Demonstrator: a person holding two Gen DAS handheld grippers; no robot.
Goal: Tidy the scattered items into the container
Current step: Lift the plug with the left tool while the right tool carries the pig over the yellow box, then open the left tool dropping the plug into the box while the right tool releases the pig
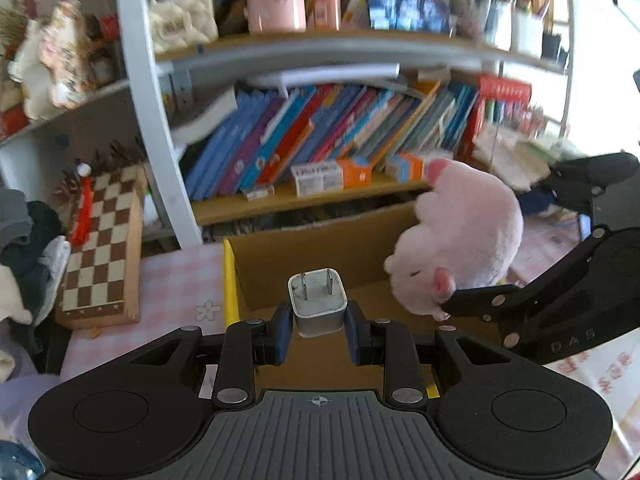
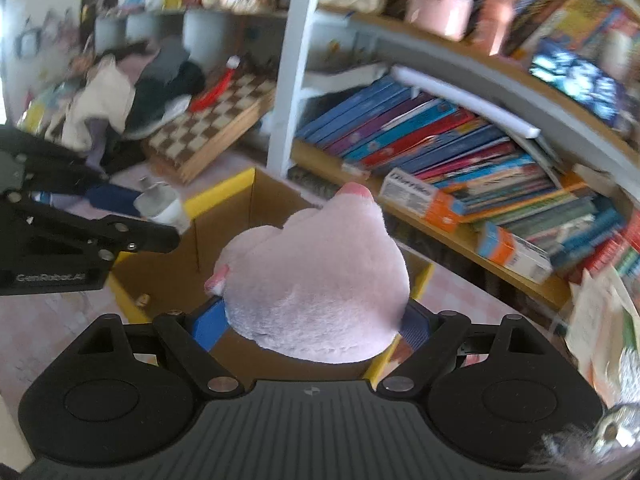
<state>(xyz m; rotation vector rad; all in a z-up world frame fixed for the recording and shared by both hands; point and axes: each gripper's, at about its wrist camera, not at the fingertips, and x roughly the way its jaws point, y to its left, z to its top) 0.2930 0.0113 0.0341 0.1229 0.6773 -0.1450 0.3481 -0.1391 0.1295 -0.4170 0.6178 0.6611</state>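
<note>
My left gripper [image 1: 318,324] is shut on a white plug charger [image 1: 318,300], prongs up, held over the open cardboard box [image 1: 304,248] with yellow edges. My right gripper [image 2: 316,320] is shut on a pink plush pig [image 2: 316,280] and holds it above the same box [image 2: 224,216]. The pig [image 1: 460,236] also shows at the right of the left wrist view, in the right gripper's black fingers [image 1: 476,300]. The left gripper with the charger [image 2: 160,204] shows at the left of the right wrist view.
A bookshelf [image 1: 320,196] full of leaning books stands right behind the box. A wooden chessboard [image 1: 104,248] leans at the left beside a pile of clothes [image 1: 24,248]. The box stands on a pink checked tablecloth [image 1: 176,280]. Papers lie at the right [image 2: 600,320].
</note>
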